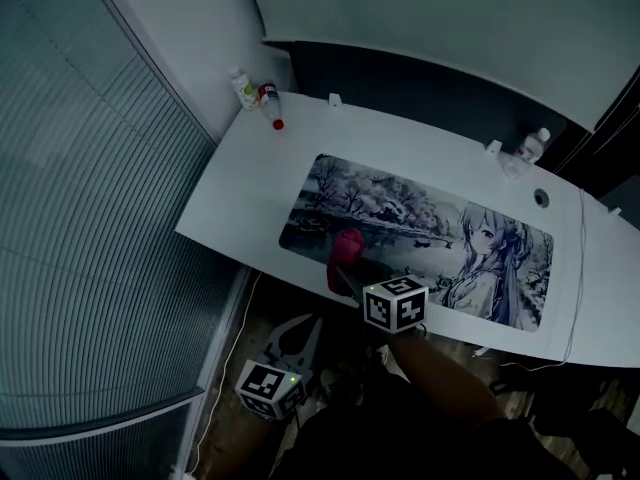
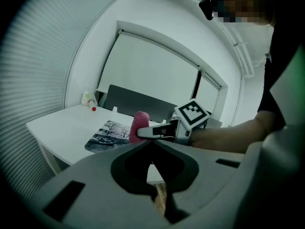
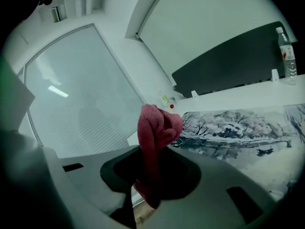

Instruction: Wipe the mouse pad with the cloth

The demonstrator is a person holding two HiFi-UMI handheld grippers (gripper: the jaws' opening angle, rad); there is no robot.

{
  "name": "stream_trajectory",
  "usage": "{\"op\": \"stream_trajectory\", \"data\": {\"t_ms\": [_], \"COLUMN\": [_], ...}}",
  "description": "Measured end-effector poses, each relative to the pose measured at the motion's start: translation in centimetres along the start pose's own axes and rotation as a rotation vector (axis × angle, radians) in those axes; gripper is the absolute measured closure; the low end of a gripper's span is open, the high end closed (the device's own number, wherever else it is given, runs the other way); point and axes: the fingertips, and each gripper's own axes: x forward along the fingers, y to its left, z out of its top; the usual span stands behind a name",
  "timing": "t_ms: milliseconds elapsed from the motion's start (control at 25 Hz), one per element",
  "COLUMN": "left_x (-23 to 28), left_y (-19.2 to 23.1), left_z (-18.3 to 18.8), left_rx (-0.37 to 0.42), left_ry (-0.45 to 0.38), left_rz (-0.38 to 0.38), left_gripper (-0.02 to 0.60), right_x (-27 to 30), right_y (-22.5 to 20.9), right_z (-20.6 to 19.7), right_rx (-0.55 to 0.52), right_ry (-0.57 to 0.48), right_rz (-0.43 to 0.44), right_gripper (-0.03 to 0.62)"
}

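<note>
A long mouse pad (image 1: pixel 400 208) printed with a wintry scene and a drawn figure lies along the white desk (image 1: pixel 250 178). My right gripper (image 1: pixel 345 268) is shut on a red cloth (image 1: pixel 348 243), held bunched just above the pad's front left part. In the right gripper view the cloth (image 3: pixel 155 128) sticks up from between the jaws, with the pad (image 3: pixel 238 128) beyond it. My left gripper (image 1: pixel 300 336) hangs below the desk's front edge over the floor, shut with nothing in it. Its own view shows the cloth (image 2: pixel 138 125) and the right gripper (image 2: pixel 148 133) ahead.
Two small bottles (image 1: pixel 255 93) stand at the desk's back left corner, and a clear water bottle (image 1: pixel 530 148) stands at the back right. A thin cable (image 1: pixel 578 268) runs down the desk's right side. A dark panel lines the back edge; window blinds fill the left.
</note>
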Motion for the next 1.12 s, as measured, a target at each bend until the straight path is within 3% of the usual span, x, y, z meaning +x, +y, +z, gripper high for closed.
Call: {"op": "stream_trajectory", "data": {"t_ms": [280, 640, 1120], "left_x": [0.8, 0.4, 0.2], "left_y": [0.8, 1.8, 1.7], "left_z": [0.0, -1.0, -0.8], "left_rx": [-0.042, -0.072, -0.040], "left_ry": [0.001, 0.023, 0.036], "left_rz": [0.058, 0.107, 0.056], "left_gripper": [0.576, 0.577, 0.577], "right_x": [7.2, 12.6, 12.0], "right_y": [-4.4, -7.7, -8.9], "right_z": [-1.3, -2.9, -3.3], "right_rx": [0.048, 0.189, 0.214], "right_ry": [0.145, 0.281, 0.299], "right_rz": [-0.064, -0.140, -0.201], "right_gripper": [0.488, 0.488, 0.488]}}
